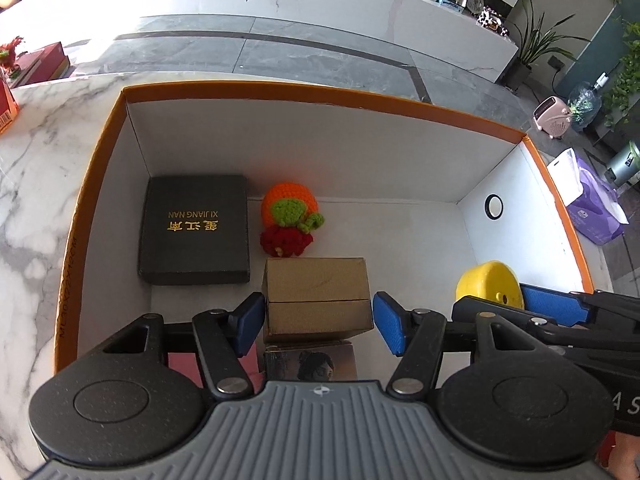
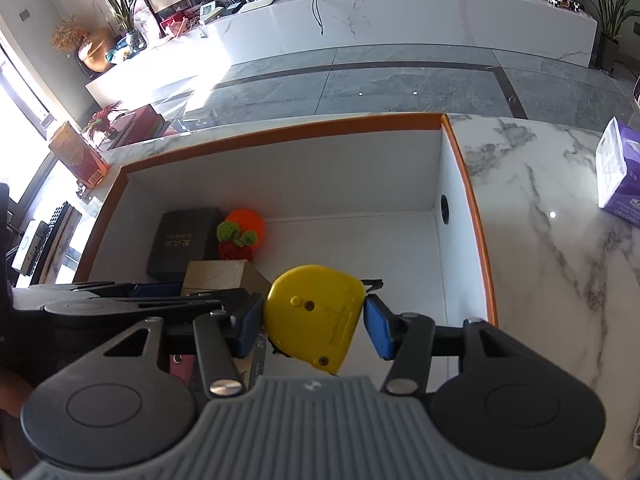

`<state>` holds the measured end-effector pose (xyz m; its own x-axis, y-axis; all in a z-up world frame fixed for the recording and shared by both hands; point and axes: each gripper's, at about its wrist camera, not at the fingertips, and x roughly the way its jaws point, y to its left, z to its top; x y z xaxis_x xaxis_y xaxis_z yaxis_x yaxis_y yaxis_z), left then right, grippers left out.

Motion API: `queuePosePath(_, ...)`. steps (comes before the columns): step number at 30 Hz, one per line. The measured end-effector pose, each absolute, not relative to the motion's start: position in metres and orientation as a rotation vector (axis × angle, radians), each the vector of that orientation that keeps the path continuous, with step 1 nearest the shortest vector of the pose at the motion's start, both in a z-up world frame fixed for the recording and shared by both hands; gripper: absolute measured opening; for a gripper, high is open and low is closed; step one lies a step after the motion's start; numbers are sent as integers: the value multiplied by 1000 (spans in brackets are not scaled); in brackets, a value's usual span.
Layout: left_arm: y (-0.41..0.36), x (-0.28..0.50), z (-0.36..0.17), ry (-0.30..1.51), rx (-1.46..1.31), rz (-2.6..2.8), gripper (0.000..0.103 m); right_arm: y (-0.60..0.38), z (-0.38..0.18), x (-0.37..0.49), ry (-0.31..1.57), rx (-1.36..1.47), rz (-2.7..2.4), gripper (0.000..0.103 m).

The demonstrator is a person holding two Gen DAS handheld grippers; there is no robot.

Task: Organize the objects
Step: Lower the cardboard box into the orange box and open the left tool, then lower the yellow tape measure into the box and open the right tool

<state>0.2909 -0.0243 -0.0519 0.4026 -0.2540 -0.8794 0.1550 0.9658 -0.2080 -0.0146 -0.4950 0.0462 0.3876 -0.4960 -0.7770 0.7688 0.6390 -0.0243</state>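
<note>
Both tongs inside the orange-rimmed box on the marble table.

Left tongs wide, pads either side of the brown carton, left pad touching, right just clear. Right tongs clamp the yellow tape measure. Beyond the left tongs: red and orange crochet fruits; ahead-left, black case flat on the box floor.

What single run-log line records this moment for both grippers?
left gripper: jaws around brown box, slight gaps | right gripper: jaws around yellow tape measure, grip unclear | both inside orange-rimmed bin
</note>
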Motion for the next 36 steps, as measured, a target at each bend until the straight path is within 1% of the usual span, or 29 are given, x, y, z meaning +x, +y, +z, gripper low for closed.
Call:
queuePosePath(4,-20,284,-36,1069,-77,-260,76,-493,47,-16,839,370,-823,57)
queuePosePath(10,0,272,5,952,-91,-254,76,-484,58,-10,815,352,-786,57)
queuePosePath(14,21,264,29,861,-77,-208,74,-469,67,9,804,304,-732,57)
queuePosePath(17,39,260,39,828,-79,-169,73,-456,70,30,802,272,-677,57)
queuePosePath(20,59,260,40,831,-117,-149,62,-443,70,53,812,240,-613,57)
queuePosePath(22,71,260,38,838,-153,-147,57,-435,69,68,827,215,-575,57)
queuePosePath(24,83,262,33,857,-192,-146,44,-430,68,83,845,195,-536,57)
queuePosePath(27,101,264,26,878,-256,-153,33,-430,65,101,884,200,-512,57)
queuePosePath(30,113,263,20,884,-276,-158,28,-434,56,117,934,203,-512,57)
queuePosePath(36,129,263,17,882,-299,-139,27,-438,32,140,1045,240,-483,57)
